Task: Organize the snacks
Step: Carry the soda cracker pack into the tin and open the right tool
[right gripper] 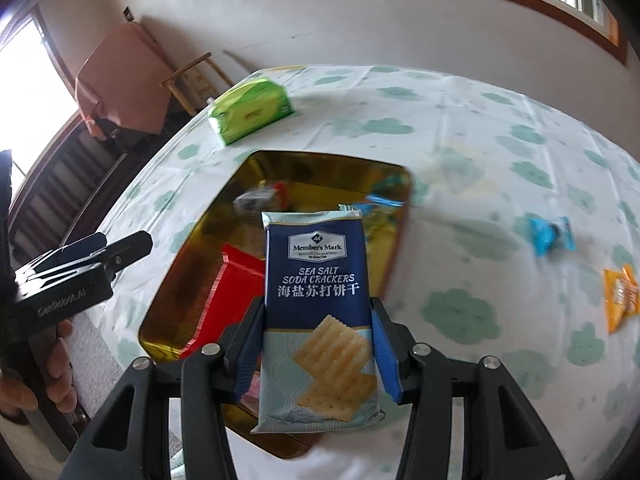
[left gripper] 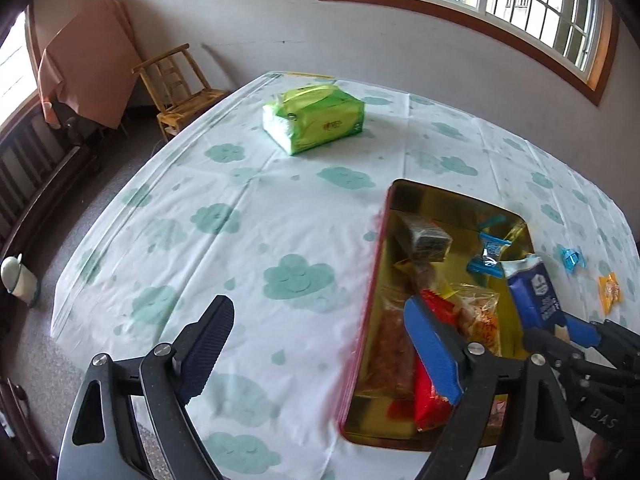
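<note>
Right gripper (right gripper: pixel 316 344) gripping crackers (right gripper: pixel 318 300) — over tin (right gripper: pixel 192 240)

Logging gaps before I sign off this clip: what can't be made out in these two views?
- Right wrist view: the cracker packet in the right gripper hides the tin's middle; the snacks behind it are blurred.
- Left wrist view: the left gripper covers the near snacks in the tin.
- Orange packet: too small to read in the left view, blurred in the right.
</note>
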The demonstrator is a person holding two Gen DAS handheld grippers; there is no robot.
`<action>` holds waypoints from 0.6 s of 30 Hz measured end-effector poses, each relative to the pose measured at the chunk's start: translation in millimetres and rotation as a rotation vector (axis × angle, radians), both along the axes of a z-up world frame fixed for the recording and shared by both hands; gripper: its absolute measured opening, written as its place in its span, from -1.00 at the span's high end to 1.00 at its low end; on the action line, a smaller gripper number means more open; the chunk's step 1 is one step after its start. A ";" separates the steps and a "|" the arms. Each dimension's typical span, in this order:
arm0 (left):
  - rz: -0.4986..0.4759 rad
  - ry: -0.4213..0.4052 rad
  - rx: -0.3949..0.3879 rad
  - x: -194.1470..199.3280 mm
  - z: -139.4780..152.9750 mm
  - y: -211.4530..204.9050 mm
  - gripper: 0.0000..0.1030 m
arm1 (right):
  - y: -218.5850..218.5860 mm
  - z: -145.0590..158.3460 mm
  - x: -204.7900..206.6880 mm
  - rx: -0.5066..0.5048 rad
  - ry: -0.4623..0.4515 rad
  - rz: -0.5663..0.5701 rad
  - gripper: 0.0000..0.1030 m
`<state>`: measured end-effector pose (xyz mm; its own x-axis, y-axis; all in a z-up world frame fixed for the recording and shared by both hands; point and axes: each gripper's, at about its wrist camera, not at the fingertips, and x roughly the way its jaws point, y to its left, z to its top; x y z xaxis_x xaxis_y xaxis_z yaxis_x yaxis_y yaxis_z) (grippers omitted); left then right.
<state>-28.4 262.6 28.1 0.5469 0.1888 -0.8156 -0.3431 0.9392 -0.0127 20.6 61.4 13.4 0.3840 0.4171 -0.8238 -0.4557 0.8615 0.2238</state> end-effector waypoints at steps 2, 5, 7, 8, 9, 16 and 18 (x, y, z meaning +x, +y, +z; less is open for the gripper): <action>0.013 0.008 0.014 -2.9 -1.2 4.1 -0.65 | 8.1 -4.6 0.6 -0.002 0.013 0.008 0.02; 0.024 0.018 0.016 -5.5 -3.0 8.3 -0.65 | 16.6 -8.3 0.1 -0.008 0.020 0.018 0.02; 0.029 0.021 0.025 -6.3 -3.4 9.8 -0.65 | 19.0 -10.7 0.3 -0.012 0.023 0.021 0.02; 0.032 0.023 0.030 -6.7 -3.6 10.4 -0.65 | 19.9 -11.9 0.3 -0.014 0.025 0.021 0.02; 0.033 0.024 0.030 -6.9 -3.9 11.0 -0.65 | 20.8 -13.2 0.4 -0.017 0.026 0.022 0.02; 0.030 0.035 0.041 -7.9 -4.8 9.7 -0.65 | 25.0 -24.7 2.0 -0.033 0.048 0.016 0.02; 0.030 0.037 0.043 -7.8 -4.7 9.3 -0.65 | 27.3 -27.4 2.0 -0.043 0.048 0.019 0.02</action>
<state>-36.2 271.8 23.4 0.5106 0.2398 -0.8257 -0.3702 0.9281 0.0406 22.6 88.7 -14.0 0.3361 0.3878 -0.8583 -0.4623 0.8619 0.2084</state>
